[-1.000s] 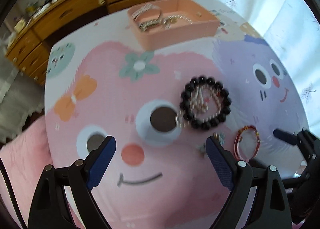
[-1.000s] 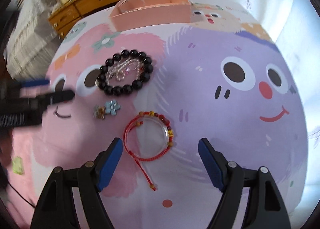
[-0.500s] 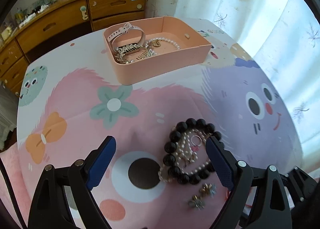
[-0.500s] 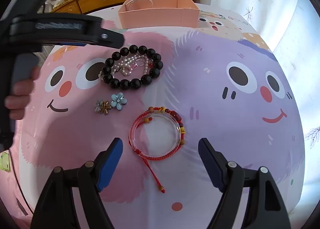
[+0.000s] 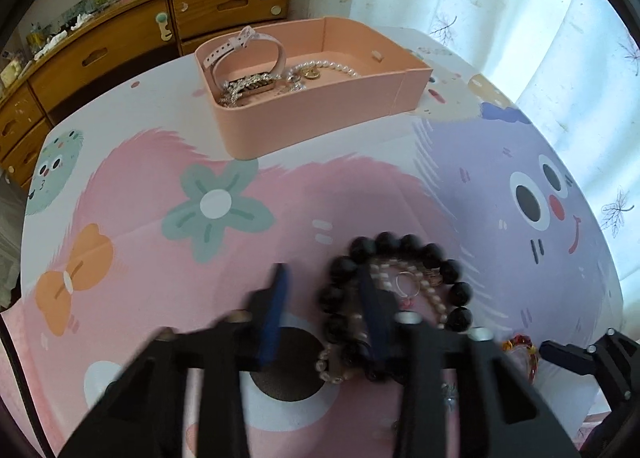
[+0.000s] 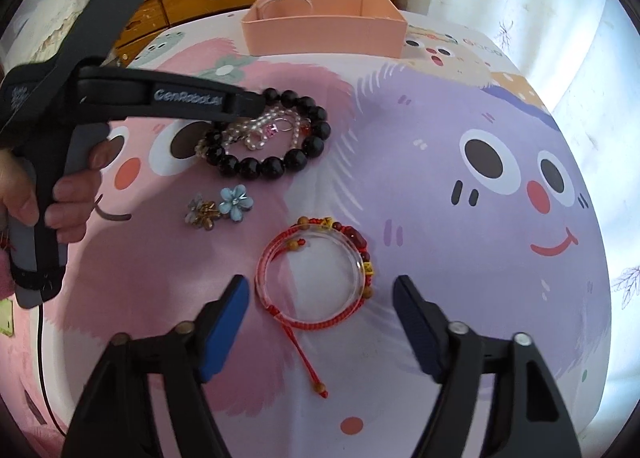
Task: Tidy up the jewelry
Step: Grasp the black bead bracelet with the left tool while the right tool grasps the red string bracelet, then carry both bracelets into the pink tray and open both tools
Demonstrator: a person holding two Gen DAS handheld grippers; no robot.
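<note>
A black bead bracelet (image 5: 452, 270) (image 6: 276, 167) lies on the cartoon tablecloth with a pearl strand (image 5: 432, 298) (image 6: 260, 129) and a small ring inside it. My left gripper (image 5: 322, 298) (image 6: 240, 103) is down over its left side, jaws closing. One finger is inside the loop and one outside, with the beads between them and a gap still showing. My right gripper (image 6: 320, 298) hovers with jaws closing around a red cord bracelet (image 6: 280, 310) (image 5: 520, 346) that holds a clear bangle; its pads are not touching it.
A pink tray (image 5: 320, 113) (image 6: 324, 33) at the table's far side holds a watch (image 5: 248, 45), a pearl chain and silver pieces. Two flower clips (image 6: 236, 201) lie between the bracelets. A wooden dresser (image 5: 120, 49) stands behind and curtains hang to the right.
My left gripper came forward and down onto the black bracelet, and its jaws narrowed from wide open. The right gripper's jaws narrowed a little over the red bracelet.
</note>
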